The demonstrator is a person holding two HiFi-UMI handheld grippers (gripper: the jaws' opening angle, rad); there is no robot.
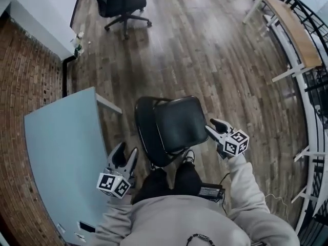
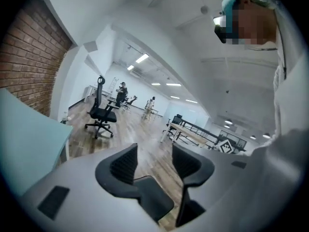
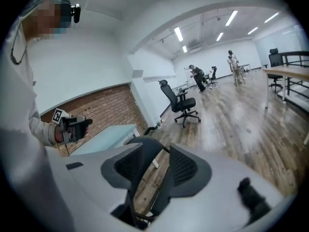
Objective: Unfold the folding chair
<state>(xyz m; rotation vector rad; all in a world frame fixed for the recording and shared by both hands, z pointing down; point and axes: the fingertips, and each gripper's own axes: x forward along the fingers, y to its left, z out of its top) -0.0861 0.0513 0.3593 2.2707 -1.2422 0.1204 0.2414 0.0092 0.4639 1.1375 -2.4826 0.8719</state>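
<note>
The folding chair (image 1: 177,124) hides its own legs beneath its seat.

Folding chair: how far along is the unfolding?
Done, apparently: the folding chair shows its seat spread broad and facing up, backrest beside it. In hand: the right gripper has its tongs apart around the chair's edge; the left gripper hangs open, empty, by the table. Left: confirm it is fully open, then withdraw.
</note>
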